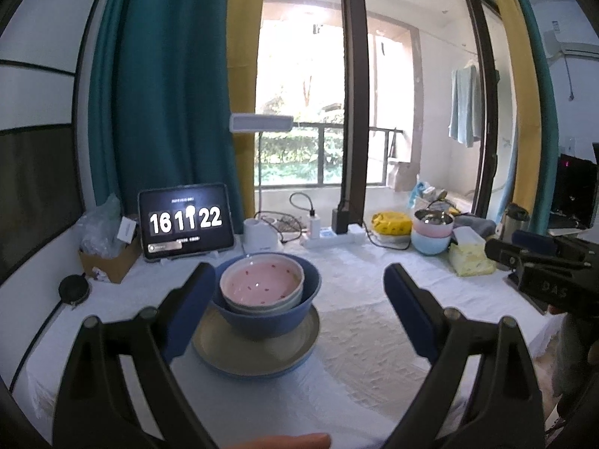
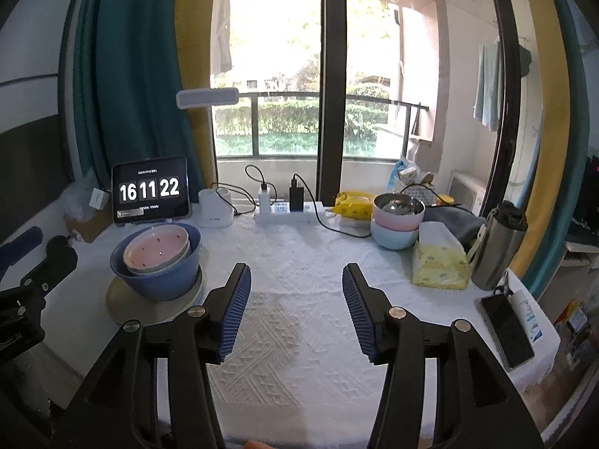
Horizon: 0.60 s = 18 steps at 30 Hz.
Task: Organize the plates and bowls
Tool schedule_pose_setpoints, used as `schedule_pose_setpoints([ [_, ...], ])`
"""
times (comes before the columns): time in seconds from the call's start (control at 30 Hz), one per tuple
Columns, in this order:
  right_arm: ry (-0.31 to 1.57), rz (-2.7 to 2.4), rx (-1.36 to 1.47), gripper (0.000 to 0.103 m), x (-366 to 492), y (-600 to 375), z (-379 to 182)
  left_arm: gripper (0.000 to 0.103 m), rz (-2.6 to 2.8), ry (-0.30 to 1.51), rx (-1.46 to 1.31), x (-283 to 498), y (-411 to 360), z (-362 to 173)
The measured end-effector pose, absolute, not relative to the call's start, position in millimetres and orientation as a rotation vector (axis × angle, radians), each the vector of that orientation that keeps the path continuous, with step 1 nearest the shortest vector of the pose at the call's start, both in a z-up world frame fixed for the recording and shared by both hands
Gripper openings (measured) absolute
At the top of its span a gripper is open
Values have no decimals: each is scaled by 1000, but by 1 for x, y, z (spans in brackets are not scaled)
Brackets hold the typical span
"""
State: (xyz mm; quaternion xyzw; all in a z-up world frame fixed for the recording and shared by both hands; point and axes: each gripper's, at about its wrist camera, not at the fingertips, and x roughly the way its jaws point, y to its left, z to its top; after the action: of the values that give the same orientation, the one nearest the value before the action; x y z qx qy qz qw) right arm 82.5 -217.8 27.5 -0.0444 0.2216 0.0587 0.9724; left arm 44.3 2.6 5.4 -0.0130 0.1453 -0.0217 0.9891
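Observation:
A pink spotted bowl [image 1: 261, 283] sits inside a pale bowl, nested in a blue bowl [image 1: 269, 318], all on a grey plate [image 1: 258, 355] with a blue rim. The stack also shows in the right wrist view, with the blue bowl [image 2: 161, 280] on the plate [image 2: 149, 308] at the left. My left gripper [image 1: 299, 295] is open and empty, just in front of the stack, its left finger beside the blue bowl. My right gripper [image 2: 295, 292] is open and empty over the bare tablecloth, to the right of the stack.
A second stack of a steel, a pink and a light-blue bowl [image 2: 397, 220] stands at the back right beside a tissue pack [image 2: 440, 258], a flask [image 2: 498, 247] and a phone [image 2: 507, 331]. A tablet clock [image 2: 151, 189], lamp base [image 2: 215, 207] and power strip [image 2: 284, 213] line the back.

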Motion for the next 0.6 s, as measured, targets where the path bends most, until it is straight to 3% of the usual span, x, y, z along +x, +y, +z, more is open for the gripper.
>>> schedule_pose_setpoints([
  [0.07,432,121,-84,62,77,-218,32,92,-50,271,-23,39,2,11],
  [0.27,380,121,-74,65,61,-220,48,92,-60,222,-12,25,-2,26],
  [0.6,341,129,-50,66,46,-223,61,92,-66,185,-21,11,2,38],
])
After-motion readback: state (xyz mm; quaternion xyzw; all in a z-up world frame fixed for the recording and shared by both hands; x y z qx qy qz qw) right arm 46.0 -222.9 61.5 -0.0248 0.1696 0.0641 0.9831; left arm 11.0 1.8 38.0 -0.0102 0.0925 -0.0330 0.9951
